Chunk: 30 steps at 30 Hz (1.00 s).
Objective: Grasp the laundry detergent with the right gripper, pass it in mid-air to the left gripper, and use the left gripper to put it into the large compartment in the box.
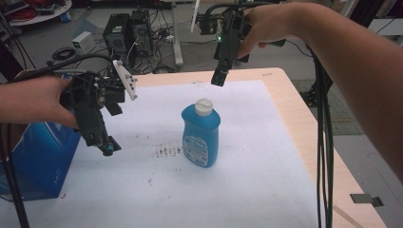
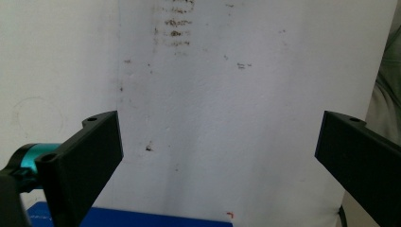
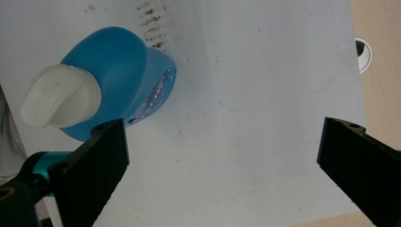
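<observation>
We see a blue plastic bottle (image 1: 201, 135) with a white cap (image 1: 203, 107) and a pale printed label, standing upright and closed near the middle of the white sheet (image 1: 247, 156), just right of a patch of dark smudges (image 1: 164, 152).

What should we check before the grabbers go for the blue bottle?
1. Blue bottle standing upright on the white sheet: ok.
2. White cap on the bottle: ok.
3. Right gripper jaws wide apart: ok.
4. Left gripper jaws wide apart: ok.
5. Bottle lined up between the right gripper's jaws: not ok, it sits off to one side in the right gripper view.
6. Blue box well away from the bottle: ok.
</observation>
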Motion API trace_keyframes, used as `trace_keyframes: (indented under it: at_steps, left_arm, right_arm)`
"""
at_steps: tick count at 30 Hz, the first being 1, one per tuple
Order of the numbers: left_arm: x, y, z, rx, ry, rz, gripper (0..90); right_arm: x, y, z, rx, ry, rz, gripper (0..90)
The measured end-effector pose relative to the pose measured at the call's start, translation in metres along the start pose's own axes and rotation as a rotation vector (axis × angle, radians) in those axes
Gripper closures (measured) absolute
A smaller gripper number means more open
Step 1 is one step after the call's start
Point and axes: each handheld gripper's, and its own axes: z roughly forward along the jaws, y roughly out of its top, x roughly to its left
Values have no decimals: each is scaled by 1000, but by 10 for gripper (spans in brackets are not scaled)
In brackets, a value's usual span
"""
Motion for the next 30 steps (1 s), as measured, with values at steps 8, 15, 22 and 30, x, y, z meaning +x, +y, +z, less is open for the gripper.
trace_keyframes:
  at_steps: [8, 15, 22, 30]
  left_arm:
    - [-2, -1, 0, -4, 7, 5, 17]
    - [-5, 0, 0, -8, 14, 10, 16]
    - [-7, 0, -1, -14, 20, 13, 17]
    - [-9, -2, 1, -20, 13, 13, 17]
  right_arm:
    - [8, -12, -2, -2, -10, 50, 22]
    - [19, -26, -2, -19, -19, 163, 23]
    - [29, -42, -2, -47, -51, 209, 23]
    - [41, -56, 9, -63, -44, 246, 23]
